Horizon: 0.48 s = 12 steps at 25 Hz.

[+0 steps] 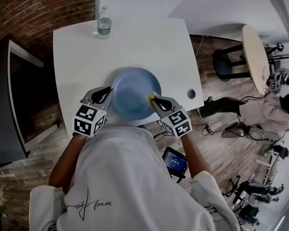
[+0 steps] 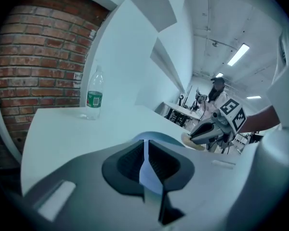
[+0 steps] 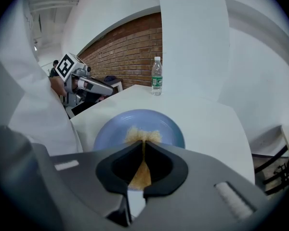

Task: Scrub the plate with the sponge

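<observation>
The plate (image 1: 131, 93), gripped in the left claw (image 1: 108, 92), is best steadied while the sponge (image 1: 151, 96) clamped in the right claw (image 1: 154, 100) is pressed across it

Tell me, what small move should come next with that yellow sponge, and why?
Probably slide the sponge inward across the face of the plate. The right gripper pinches the sponge at the plate's right rim, and the left gripper clamps the opposite edge, so the plate looks steadied for a scrubbing stroke.
</observation>
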Each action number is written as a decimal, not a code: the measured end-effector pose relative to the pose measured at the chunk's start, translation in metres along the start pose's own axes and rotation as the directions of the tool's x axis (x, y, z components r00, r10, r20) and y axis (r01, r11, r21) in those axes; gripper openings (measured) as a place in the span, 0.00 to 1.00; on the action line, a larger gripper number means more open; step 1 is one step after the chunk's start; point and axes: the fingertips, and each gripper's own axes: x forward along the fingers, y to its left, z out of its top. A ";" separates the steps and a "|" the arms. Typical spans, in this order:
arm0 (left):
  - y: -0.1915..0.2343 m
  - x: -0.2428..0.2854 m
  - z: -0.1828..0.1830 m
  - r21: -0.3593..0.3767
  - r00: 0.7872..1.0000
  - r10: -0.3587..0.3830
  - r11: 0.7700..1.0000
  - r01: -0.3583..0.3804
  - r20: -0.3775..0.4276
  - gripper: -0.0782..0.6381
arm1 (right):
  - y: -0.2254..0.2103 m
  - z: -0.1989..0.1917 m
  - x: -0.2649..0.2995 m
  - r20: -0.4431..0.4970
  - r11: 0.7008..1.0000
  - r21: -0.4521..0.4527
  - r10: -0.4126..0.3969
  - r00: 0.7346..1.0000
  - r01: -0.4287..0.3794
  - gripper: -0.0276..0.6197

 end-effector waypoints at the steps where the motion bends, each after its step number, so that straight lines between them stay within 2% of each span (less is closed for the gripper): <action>1: -0.002 -0.007 0.008 0.008 1.000 0.001 1.000 -0.001 0.026 0.15 | 0.001 0.003 -0.007 0.007 1.000 -0.009 -0.011 1.000 0.011 0.08; 4: -0.008 -0.032 0.034 -0.005 0.993 0.006 1.000 -0.005 0.116 0.13 | 0.004 0.012 -0.031 0.045 0.999 -0.013 -0.036 0.998 0.036 0.08; 7: -0.009 -0.053 0.057 -0.050 0.980 0.015 0.999 -0.005 0.200 0.13 | 0.007 0.025 -0.051 0.109 0.999 0.036 -0.040 0.993 0.036 0.08; 9: -0.010 -0.064 0.071 -0.073 0.964 0.017 0.997 0.003 0.264 0.13 | 0.010 0.033 -0.063 0.148 0.997 0.069 -0.053 0.988 0.043 0.08; 12: -0.015 -0.084 0.093 -0.065 0.930 0.030 0.998 -0.006 0.366 0.13 | 0.013 0.048 -0.079 0.190 0.993 0.099 -0.082 0.978 0.064 0.08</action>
